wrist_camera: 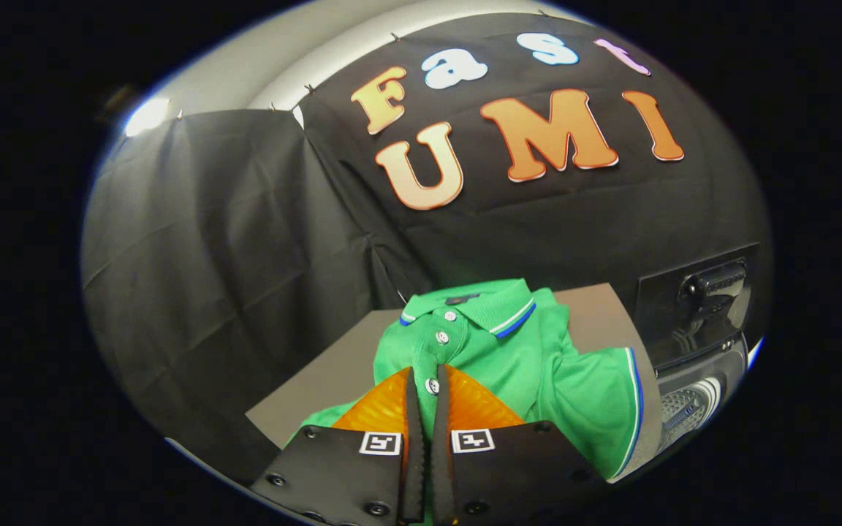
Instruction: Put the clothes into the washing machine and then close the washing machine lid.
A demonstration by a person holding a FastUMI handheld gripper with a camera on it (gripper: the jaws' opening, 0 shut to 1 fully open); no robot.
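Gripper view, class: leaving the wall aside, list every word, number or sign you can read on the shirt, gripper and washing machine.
Nothing here can be read as text.
On the green polo shirt, the dark tag inside the collar: too small to read.
On the gripper, whose fingers pinch the shirt's placket, the square markers: patterns, not letters.
On the washing machine lid: no lettering seen.

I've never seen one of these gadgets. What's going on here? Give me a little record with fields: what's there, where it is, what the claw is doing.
garment: green polo shirt, blue-and-white trim on collar and sleeve, lying on a grey table
claw: fingers nearly together, pinching the shirt's buttoned front
washing machine: beside the table, past the shirt's sleeve; dark lid standing up, open
task stage: shirt gripped, not yet in the machine
backdrop: black cloth wall
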